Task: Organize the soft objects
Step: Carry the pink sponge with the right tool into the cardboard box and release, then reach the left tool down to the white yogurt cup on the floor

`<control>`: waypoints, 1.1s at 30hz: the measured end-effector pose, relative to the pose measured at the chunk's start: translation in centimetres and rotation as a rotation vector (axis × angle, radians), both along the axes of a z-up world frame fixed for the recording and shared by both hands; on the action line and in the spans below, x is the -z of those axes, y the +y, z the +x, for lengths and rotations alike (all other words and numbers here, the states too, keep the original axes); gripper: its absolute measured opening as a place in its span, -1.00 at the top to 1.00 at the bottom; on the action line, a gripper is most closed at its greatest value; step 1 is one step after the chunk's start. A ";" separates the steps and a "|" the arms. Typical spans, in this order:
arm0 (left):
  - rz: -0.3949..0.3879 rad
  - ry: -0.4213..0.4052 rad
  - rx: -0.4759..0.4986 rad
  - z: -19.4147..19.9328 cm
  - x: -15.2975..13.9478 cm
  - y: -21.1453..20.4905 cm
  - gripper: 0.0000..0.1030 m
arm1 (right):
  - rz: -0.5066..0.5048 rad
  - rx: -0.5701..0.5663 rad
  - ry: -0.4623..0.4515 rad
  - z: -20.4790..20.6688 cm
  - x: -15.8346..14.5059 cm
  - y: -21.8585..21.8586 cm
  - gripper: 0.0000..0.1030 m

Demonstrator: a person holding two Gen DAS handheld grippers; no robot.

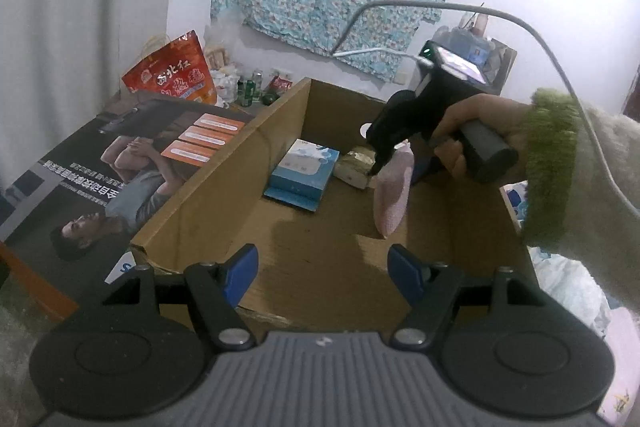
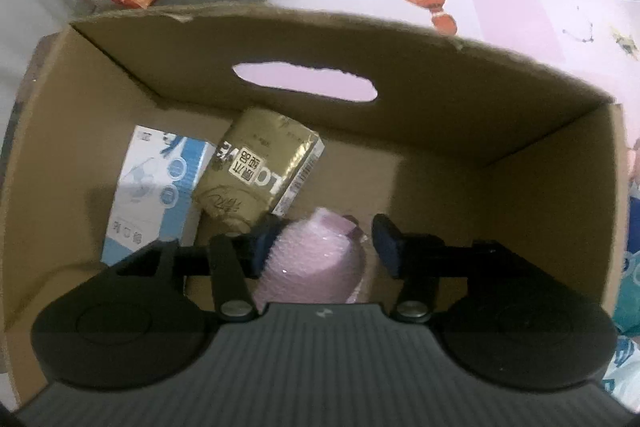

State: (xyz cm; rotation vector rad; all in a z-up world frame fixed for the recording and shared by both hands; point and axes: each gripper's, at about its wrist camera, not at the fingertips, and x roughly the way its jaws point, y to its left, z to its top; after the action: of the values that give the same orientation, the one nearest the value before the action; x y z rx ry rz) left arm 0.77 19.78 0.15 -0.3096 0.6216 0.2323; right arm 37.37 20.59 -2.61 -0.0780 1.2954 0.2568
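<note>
The right hand-held gripper (image 2: 324, 247) stands open around the pink pouch (image 2: 312, 259), releasing it into the box (image 2: 520, 131) for storage; the left hand-held gripper (image 1: 322, 275) waits open and empty.

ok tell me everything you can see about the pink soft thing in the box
The pink soft thing is a pale pink, rounded bundle with a finely textured, towel-like surface. It is inside the cardboard box, standing tilted above the box floor in the left wrist view. It sits between the blue pads of the right gripper: the left pad is against its side, the right pad stands clear. Beside it lies a gold packet; whether they touch is unclear.
</note>
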 end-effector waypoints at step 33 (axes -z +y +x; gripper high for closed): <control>-0.229 0.306 -0.616 -12.1 15.7 18.6 -0.73 | 0.698 -0.311 -0.286 -24.0 -12.1 -19.9 -0.56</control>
State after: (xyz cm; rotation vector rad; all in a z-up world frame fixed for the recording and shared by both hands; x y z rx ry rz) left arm -11.37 38.40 -15.54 -0.6939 0.8458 0.8133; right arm 13.36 0.71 9.52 0.2724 0.8497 0.9166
